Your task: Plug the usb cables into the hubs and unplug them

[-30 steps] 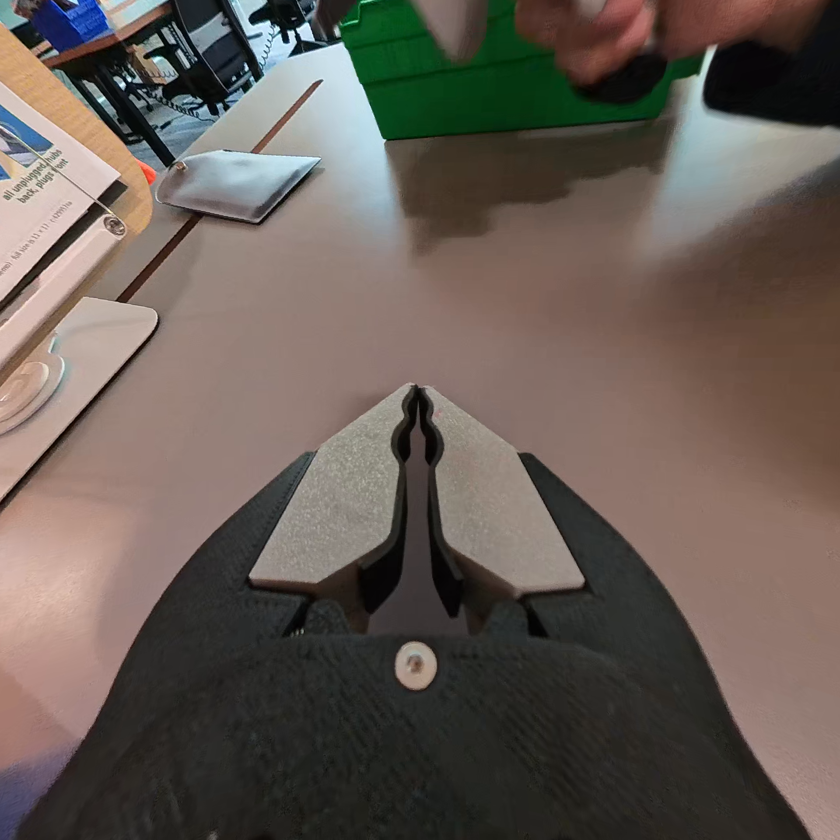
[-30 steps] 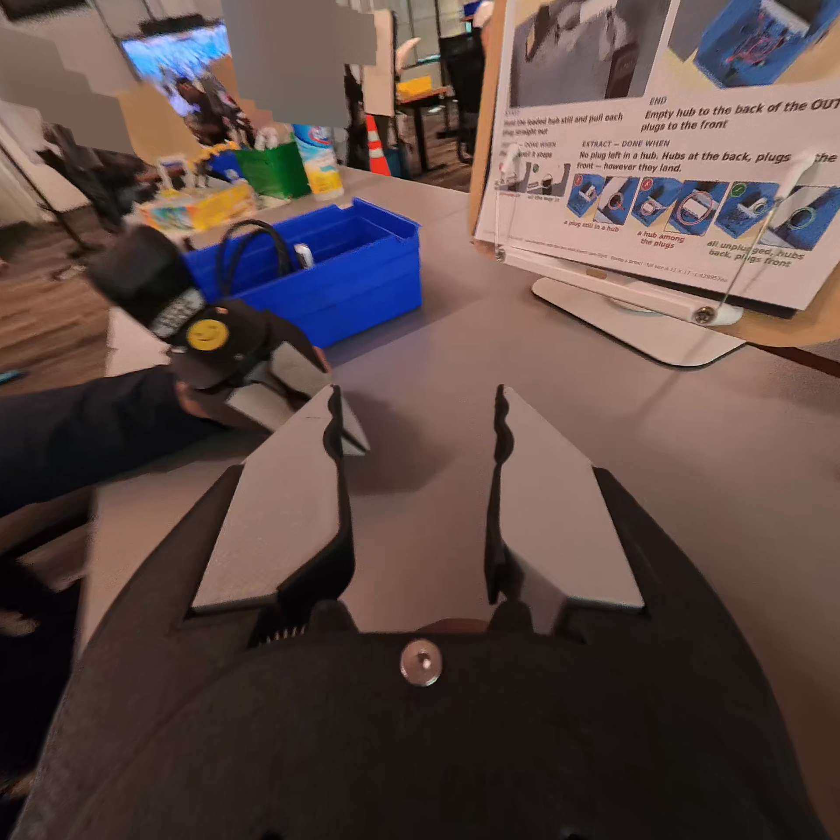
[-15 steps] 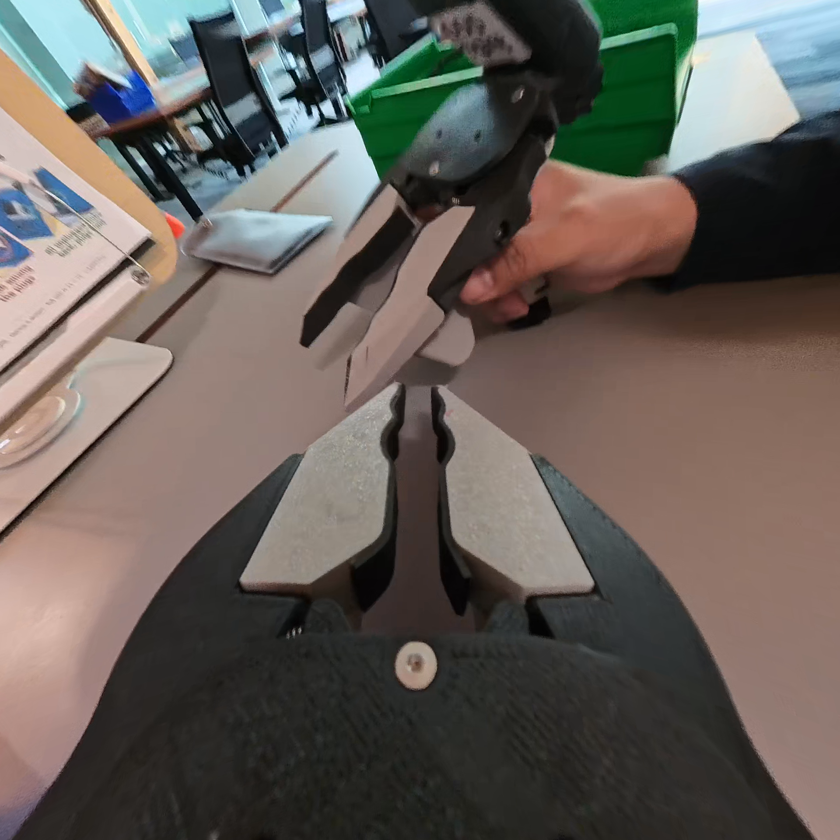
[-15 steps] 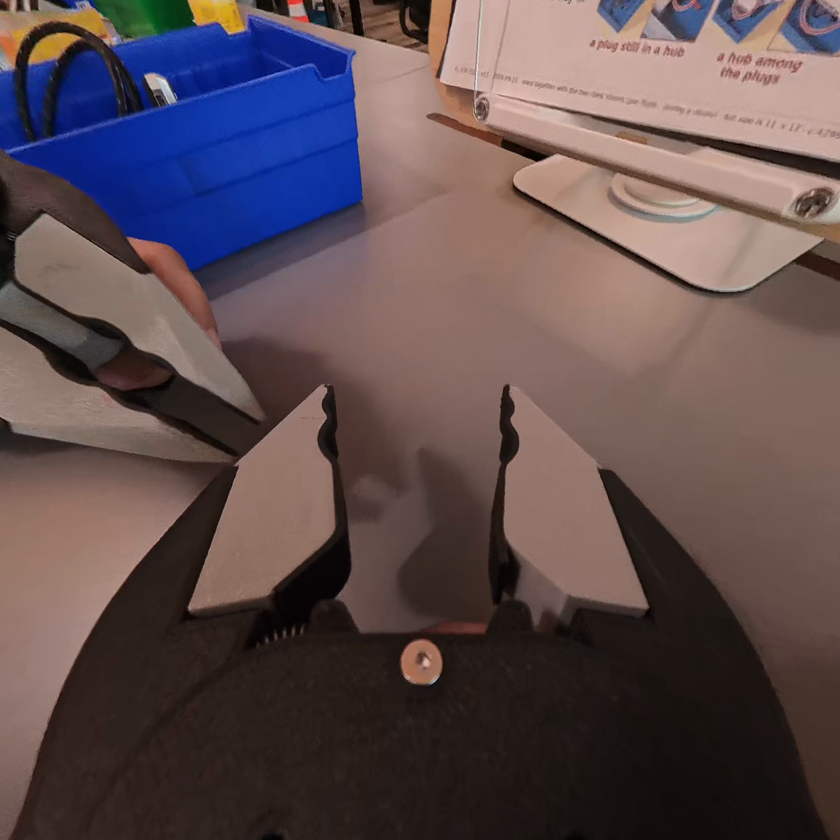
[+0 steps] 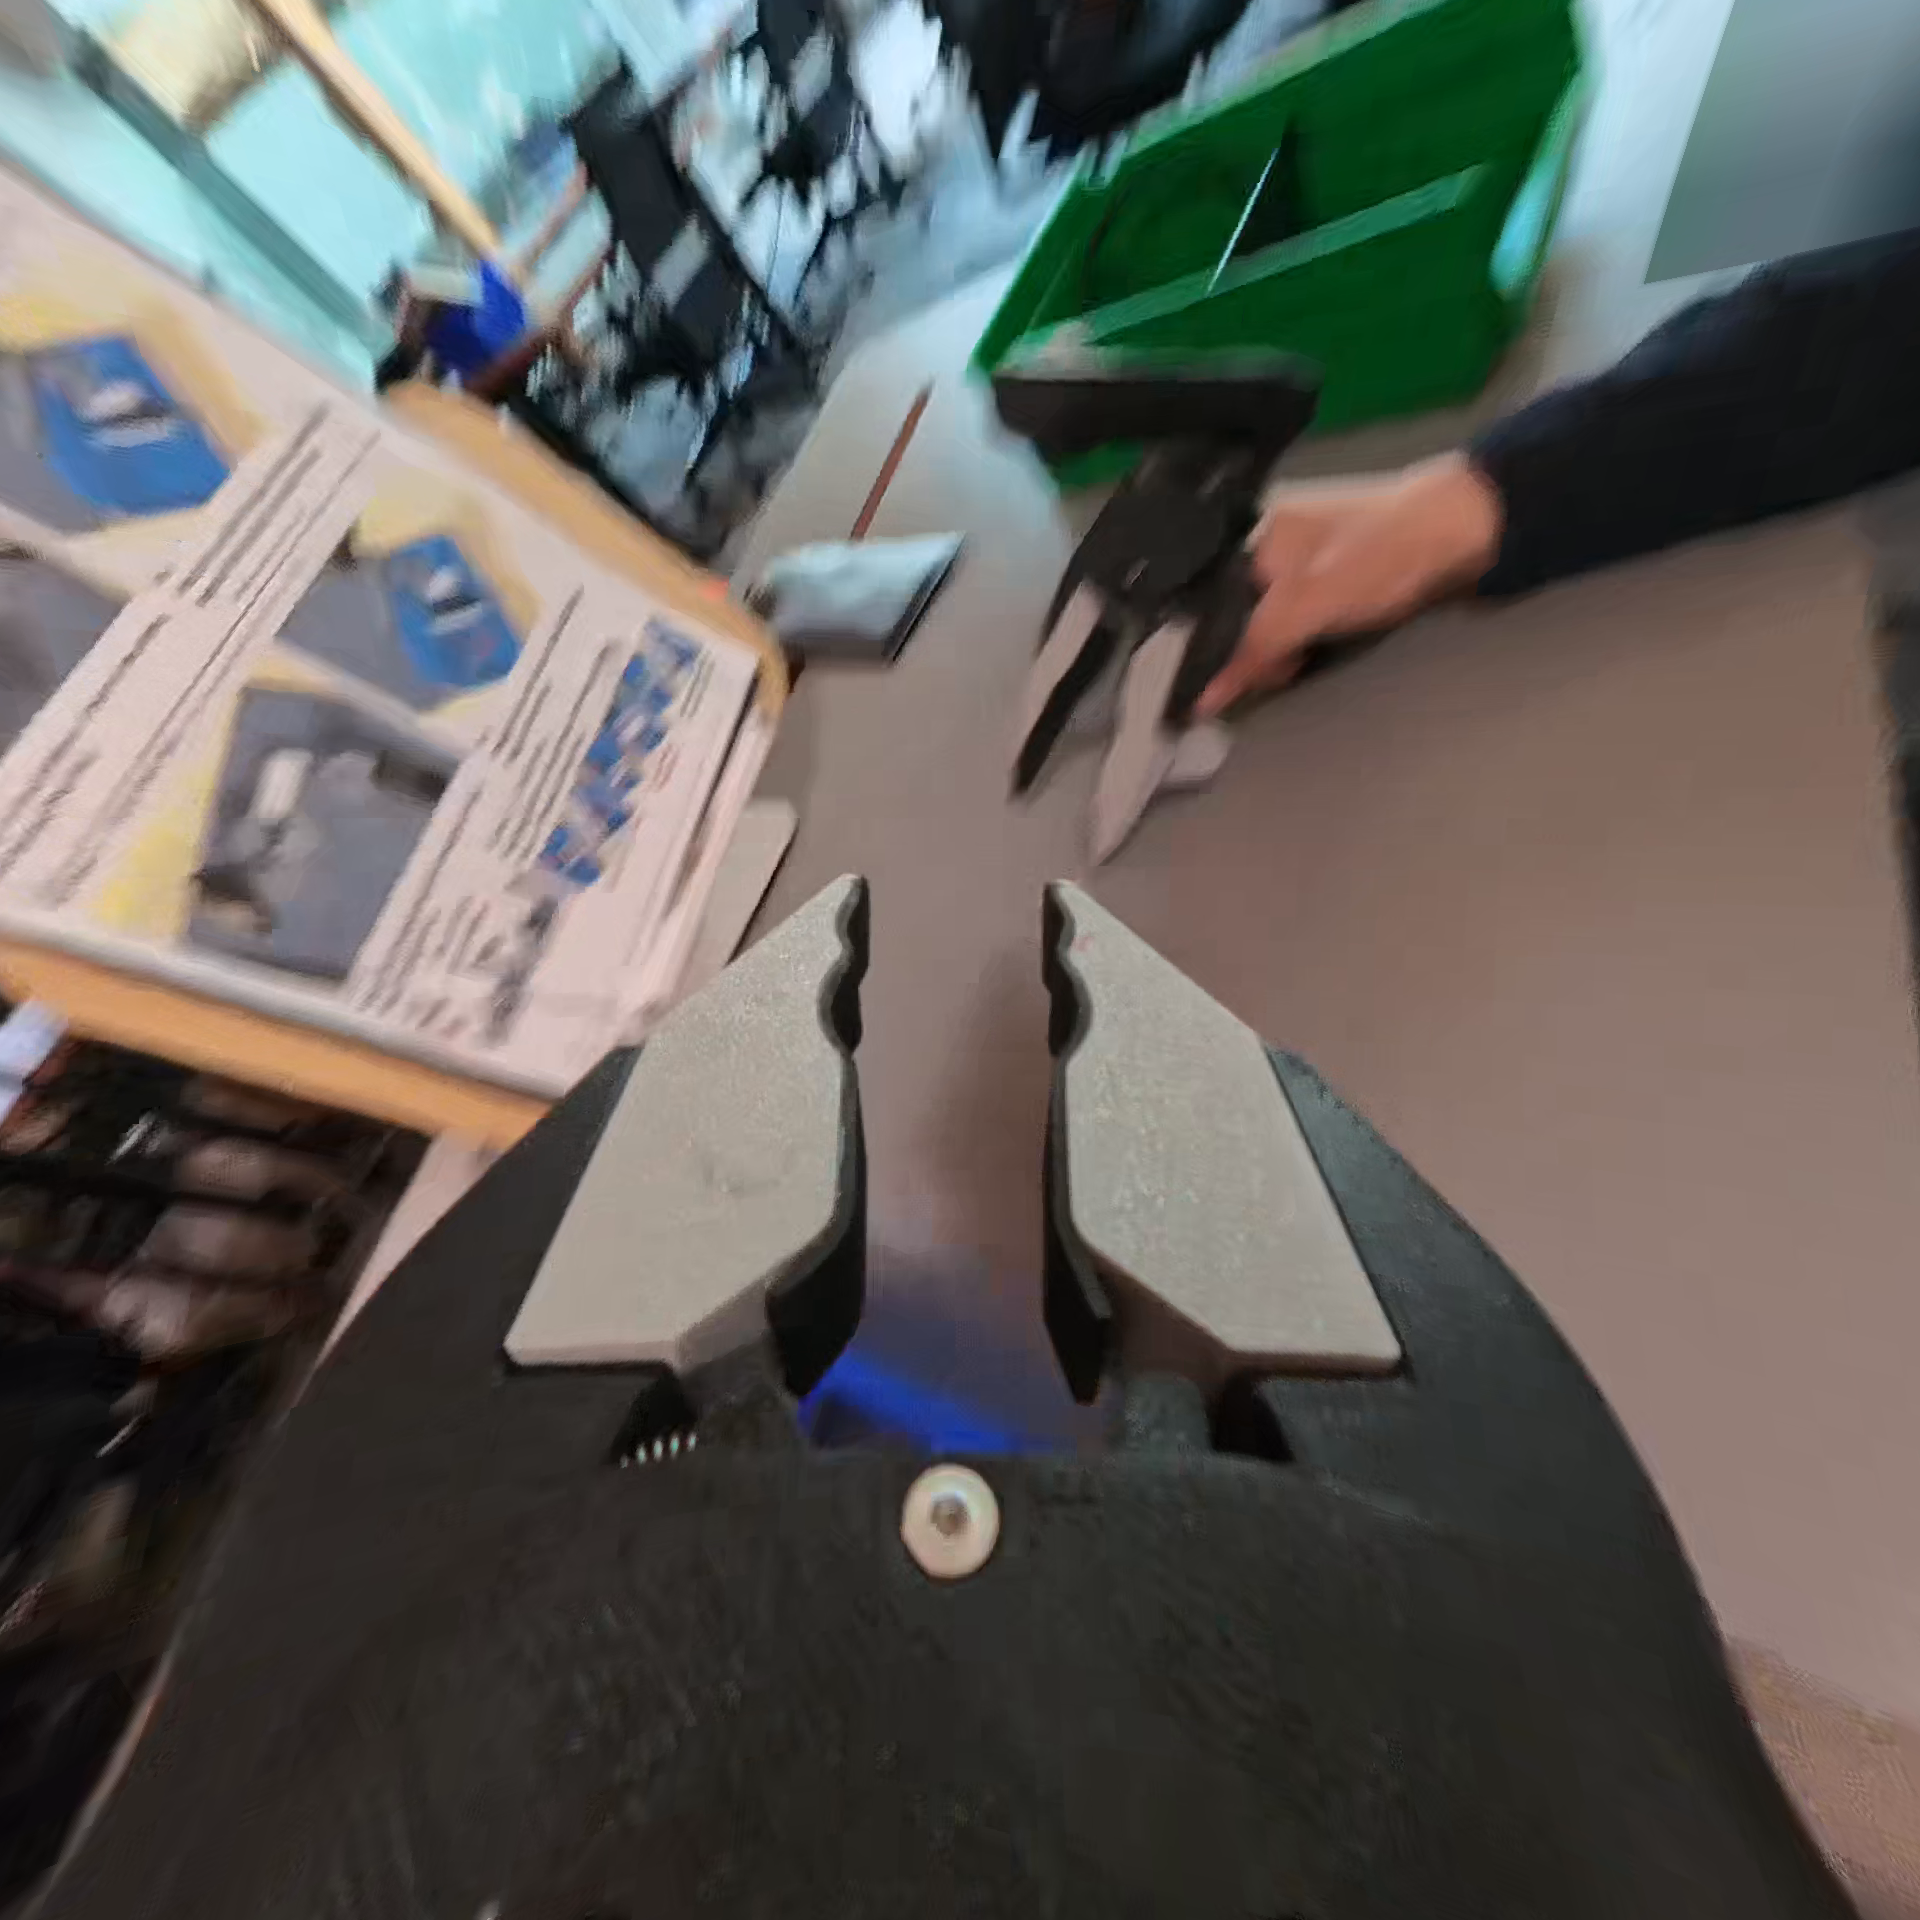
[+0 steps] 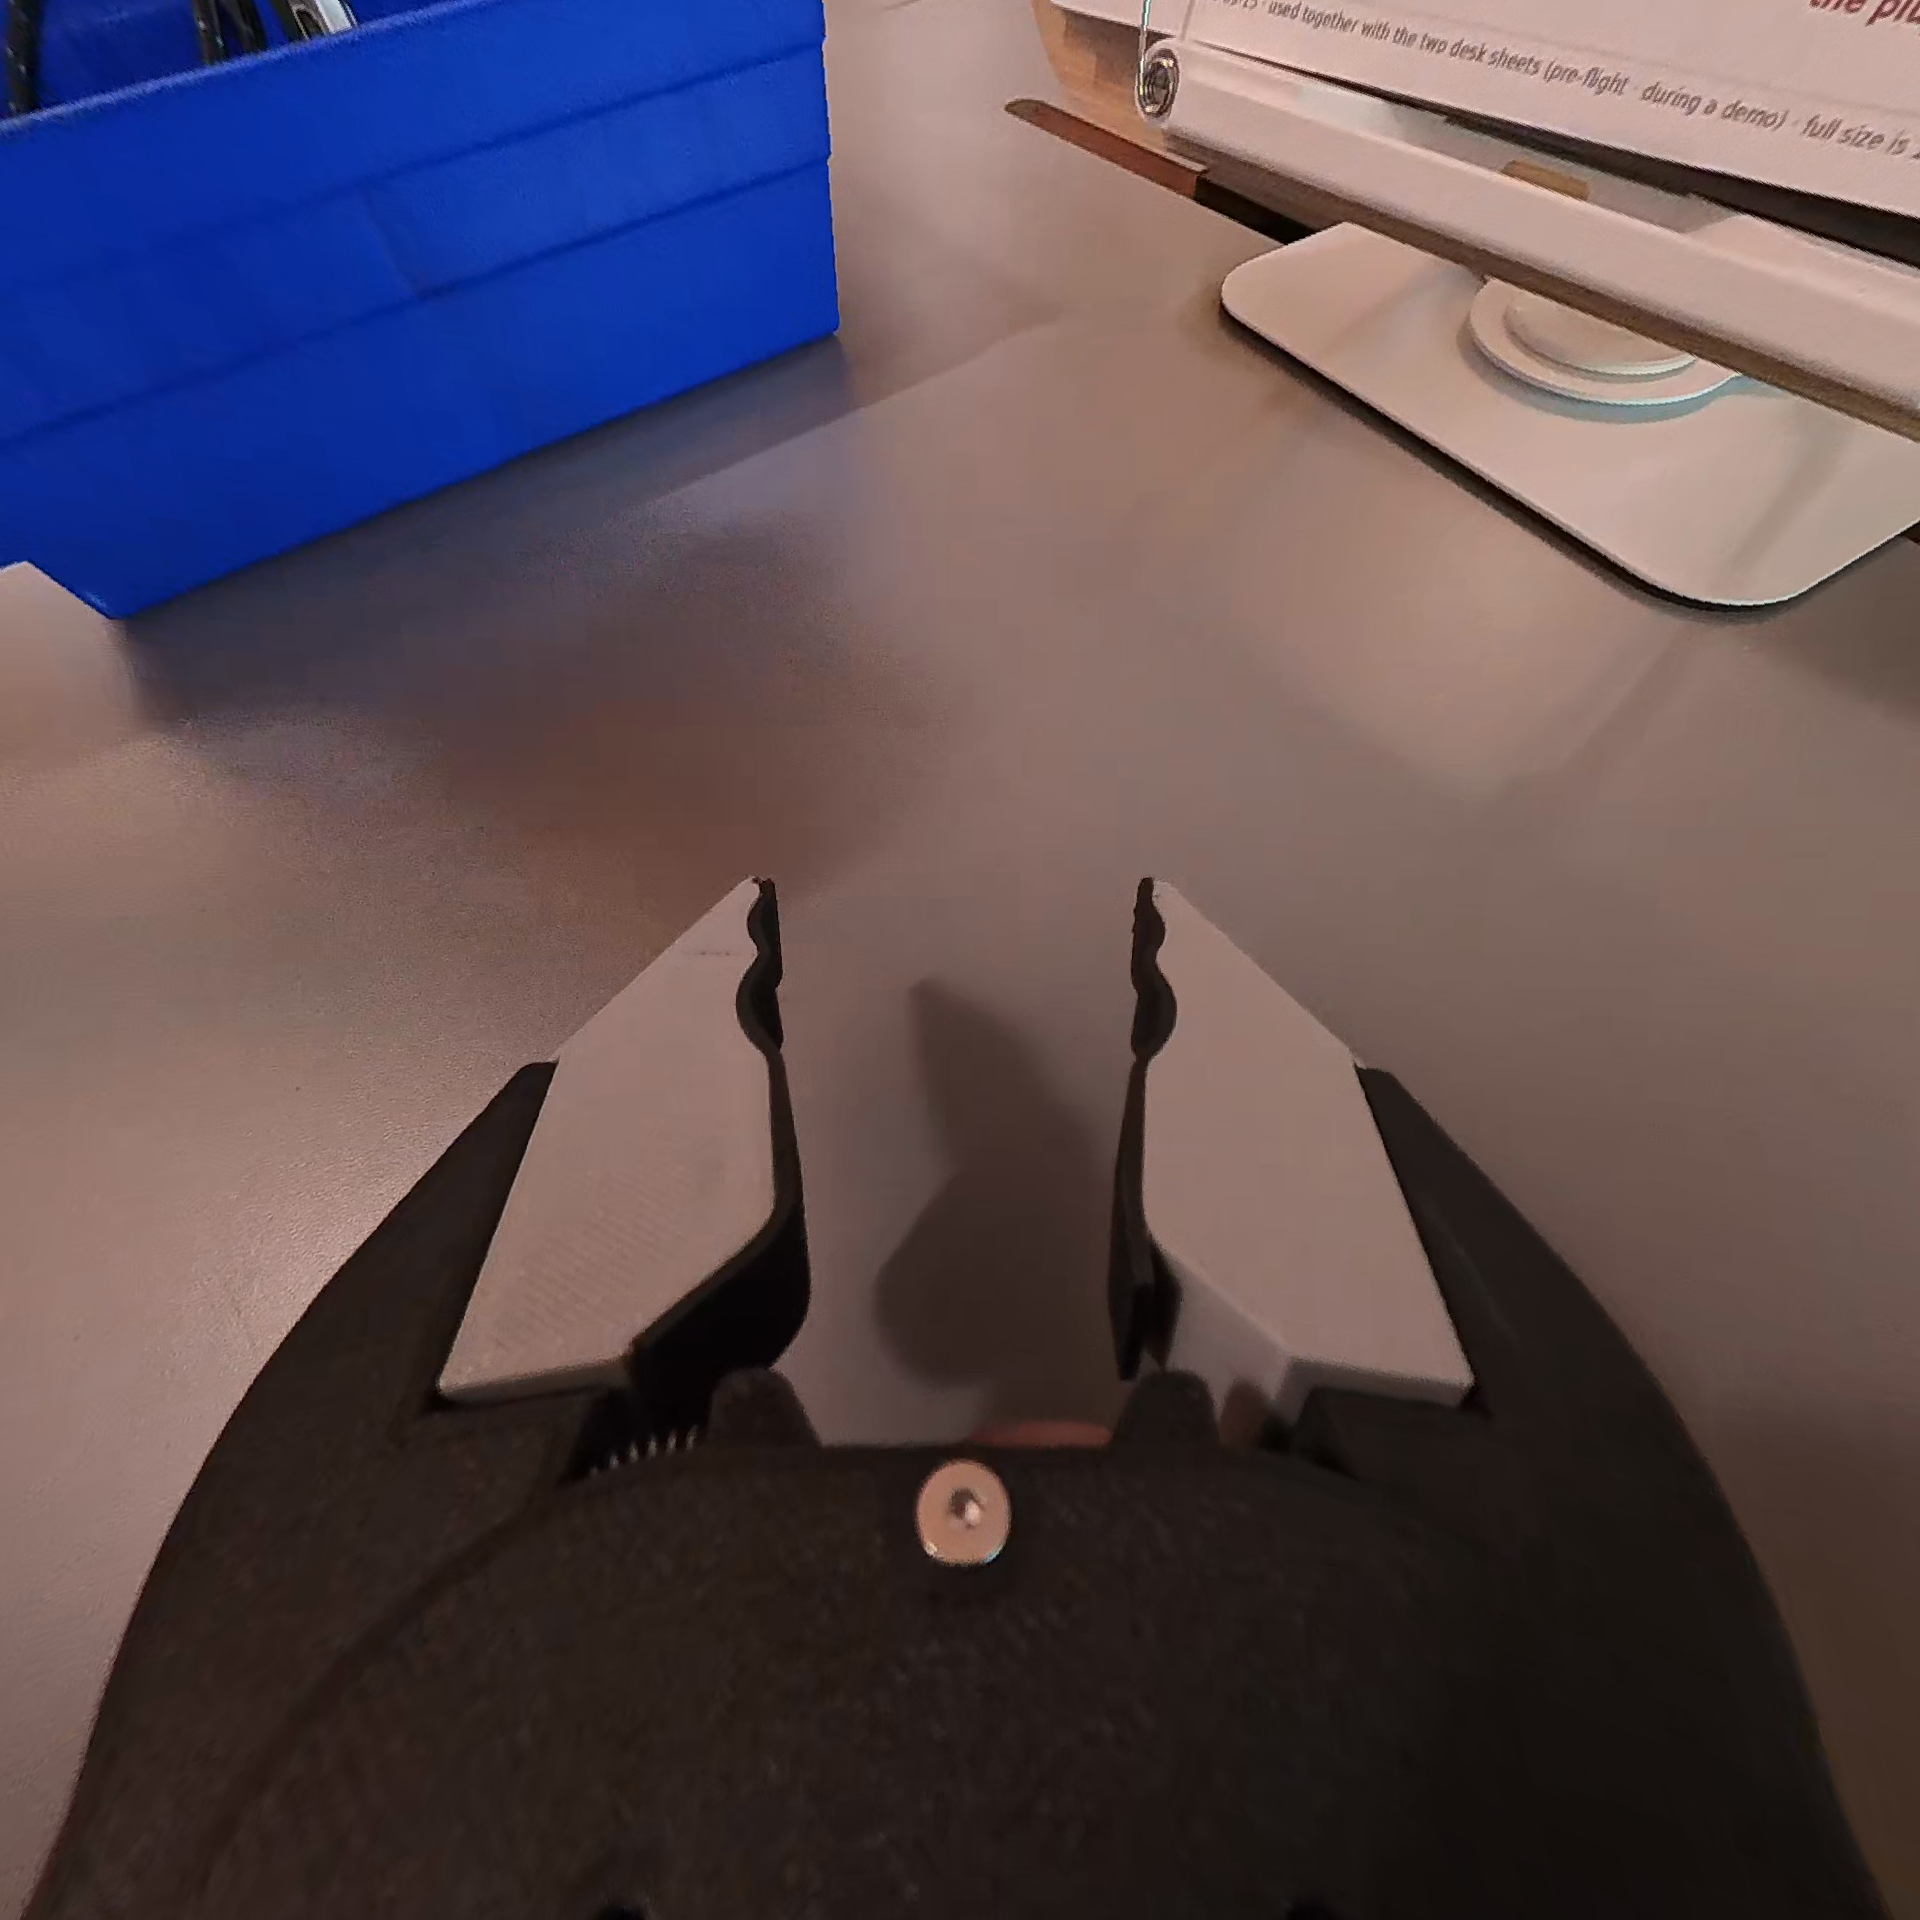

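Note:
My left gripper (image 5: 954, 902) is open and empty, held above the grey table (image 5: 1455, 987); its view is blurred by motion. Ahead of it the right gripper (image 5: 1070, 800) shows, held by a hand (image 5: 1340, 561) in a dark sleeve, tips down near the table. In the right wrist view my right gripper (image 6: 954, 894) is open and empty, low over the bare table (image 6: 1039, 727). A blue bin (image 6: 395, 281) stands ahead to its left, with dark cables inside at the top edge.
A green bin (image 5: 1299, 239) stands at the far end of the table. A printed sheet on a wooden board (image 5: 343, 717) stands on a white stand (image 6: 1558, 416). A silver pouch (image 5: 862, 592) lies beyond it. Chairs and desks are in the background.
My left gripper has opened from shut and pulled up and back from the right gripper. My right gripper stayed open and dropped lower toward the table, closer to the blue bin.

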`<state>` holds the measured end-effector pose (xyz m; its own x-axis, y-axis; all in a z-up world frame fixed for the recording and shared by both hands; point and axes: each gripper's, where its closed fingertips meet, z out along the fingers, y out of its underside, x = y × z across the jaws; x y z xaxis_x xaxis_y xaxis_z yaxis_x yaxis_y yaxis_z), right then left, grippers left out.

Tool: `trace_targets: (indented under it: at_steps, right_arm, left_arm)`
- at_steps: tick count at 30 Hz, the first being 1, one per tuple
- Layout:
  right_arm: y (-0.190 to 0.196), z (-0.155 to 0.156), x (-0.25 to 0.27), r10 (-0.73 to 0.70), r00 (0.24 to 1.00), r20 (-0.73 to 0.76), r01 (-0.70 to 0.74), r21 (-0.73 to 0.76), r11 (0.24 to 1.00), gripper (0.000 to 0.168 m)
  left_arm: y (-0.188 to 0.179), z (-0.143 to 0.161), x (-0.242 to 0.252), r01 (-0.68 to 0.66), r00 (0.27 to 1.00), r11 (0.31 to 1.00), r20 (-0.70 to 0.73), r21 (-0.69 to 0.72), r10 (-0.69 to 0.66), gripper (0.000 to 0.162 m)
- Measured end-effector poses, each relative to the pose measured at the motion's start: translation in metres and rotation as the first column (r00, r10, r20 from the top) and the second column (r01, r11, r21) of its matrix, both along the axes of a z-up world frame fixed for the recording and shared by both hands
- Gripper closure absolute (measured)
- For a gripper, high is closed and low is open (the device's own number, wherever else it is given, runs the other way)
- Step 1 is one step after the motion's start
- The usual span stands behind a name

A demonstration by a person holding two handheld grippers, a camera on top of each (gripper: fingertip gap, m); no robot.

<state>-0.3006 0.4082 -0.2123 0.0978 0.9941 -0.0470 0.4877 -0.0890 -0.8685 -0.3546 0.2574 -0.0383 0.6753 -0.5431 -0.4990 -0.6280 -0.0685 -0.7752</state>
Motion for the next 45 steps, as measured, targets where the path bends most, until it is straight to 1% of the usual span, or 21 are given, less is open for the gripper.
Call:
trace_targets:
  at_steps: [2, 4, 5, 7, 10, 13, 15, 17, 20, 22, 24, 27, 31, 35, 36, 38, 39, 42, 44, 45]
  right_arm:
    - [0.000, 0.000, 0.000, 0.001, 1.000, -0.002, -0.001, -0.001, 1.000, 0.103]
    - [-0.001, 0.001, 0.000, 0.003, 1.000, -0.004, -0.003, -0.002, 1.000, 0.104]
    - [-0.001, 0.000, 0.000, 0.004, 1.000, -0.003, -0.004, -0.002, 1.000, 0.104]
    - [-0.001, -0.001, 0.000, 0.003, 1.000, 0.003, -0.003, -0.003, 1.000, 0.104]
    - [0.000, -0.001, 0.000, 0.004, 1.000, 0.005, -0.004, -0.013, 1.000, 0.105]
    - [0.000, -0.002, -0.001, 0.006, 1.000, 0.007, -0.005, -0.037, 0.999, 0.105]
    - [0.000, -0.002, -0.001, 0.008, 1.000, 0.008, -0.007, -0.052, 0.999, 0.105]
    - [0.000, -0.002, -0.001, 0.009, 1.000, 0.008, -0.009, -0.056, 0.998, 0.105]
    - [-0.001, -0.003, -0.001, 0.016, 1.000, 0.014, -0.015, -0.050, 0.999, 0.105]
    - [-0.002, -0.004, -0.001, 0.018, 1.000, 0.018, -0.018, -0.044, 0.999, 0.105]
    - [-0.002, -0.004, -0.001, 0.019, 1.000, 0.018, -0.018, -0.042, 0.999, 0.105]
    - [-0.002, -0.003, -0.001, 0.019, 1.000, 0.015, -0.018, -0.043, 0.999, 0.106]
    - [-0.002, -0.003, -0.001, 0.020, 1.000, 0.016, -0.019, -0.042, 0.999, 0.106]
    - [-0.003, -0.004, -0.002, 0.022, 1.000, 0.020, -0.022, -0.037, 0.999, 0.106]
    - [-0.003, -0.004, -0.002, 0.023, 1.000, 0.020, -0.022, -0.035, 0.999, 0.106]
    - [-0.003, -0.004, -0.002, 0.024, 0.999, 0.021, -0.023, -0.033, 0.999, 0.107]
    - [-0.004, -0.004, -0.002, 0.025, 0.999, 0.021, -0.024, -0.033, 0.999, 0.107]
    - [-0.004, -0.004, -0.002, 0.028, 0.999, 0.023, -0.027, -0.030, 0.999, 0.107]
    - [-0.005, -0.005, -0.002, 0.029, 0.999, 0.024, -0.028, -0.030, 0.999, 0.108]
    - [-0.005, -0.005, -0.002, 0.030, 0.999, 0.025, -0.029, -0.030, 0.999, 0.108]
  left_arm:
    - [0.007, 0.000, -0.051, -0.075, 0.991, 0.994, -0.113, -0.074, 0.066, 0.128]
    - [0.008, -0.017, -0.092, -0.107, 0.987, 0.969, -0.144, -0.222, 0.076, 0.126]
    - [0.007, -0.031, -0.110, -0.130, 0.984, 0.940, -0.154, -0.317, 0.084, 0.122]
    - [0.006, -0.062, -0.142, -0.190, 0.976, 0.862, -0.187, -0.470, 0.113, 0.123]
    - [0.003, -0.106, -0.174, -0.265, 0.958, 0.727, -0.260, -0.634, 0.122, 0.126]
    - [-0.001, -0.135, -0.198, -0.331, 0.932, 0.623, -0.349, -0.709, 0.099, 0.126]
    - [0.002, -0.137, -0.204, -0.332, 0.929, 0.614, -0.362, -0.717, 0.080, 0.134]
    - [0.002, -0.135, -0.207, -0.332, 0.928, 0.591, -0.365, -0.735, 0.068, 0.130]
    - [-0.002, -0.132, -0.216, -0.356, 0.916, 0.553, -0.400, -0.753, 0.046, 0.137]
    - [-0.005, -0.130, -0.226, -0.388, 0.901, 0.528, -0.431, -0.755, 0.046, 0.136]
    - [-0.004, -0.130, -0.227, -0.390, 0.901, 0.522, -0.432, -0.758, 0.046, 0.137]
    - [-0.001, -0.129, -0.225, -0.385, 0.893, 0.552, -0.449, -0.740, 0.020, 0.139]
    - [0.005, -0.129, -0.218, -0.355, 0.911, 0.568, -0.412, -0.743, 0.030, 0.140]
    - [0.020, -0.129, -0.207, -0.320, 0.931, 0.623, -0.358, -0.714, 0.069, 0.139]
    - [0.019, -0.132, -0.207, -0.327, 0.928, 0.619, -0.367, -0.714, 0.067, 0.137]
    - [0.013, -0.144, -0.208, -0.344, 0.918, 0.589, -0.395, -0.731, 0.046, 0.134]
    - [0.017, -0.145, -0.210, -0.356, 0.912, 0.613, -0.406, -0.706, 0.062, 0.131]
    - [0.018, -0.145, -0.209, -0.346, 0.912, 0.623, -0.407, -0.702, 0.047, 0.133]
    - [0.016, -0.142, -0.210, -0.350, 0.903, 0.626, -0.430, -0.697, 0.027, 0.141]
    - [0.018, -0.138, -0.215, -0.372, 0.886, 0.644, -0.462, -0.668, 0.032, 0.143]
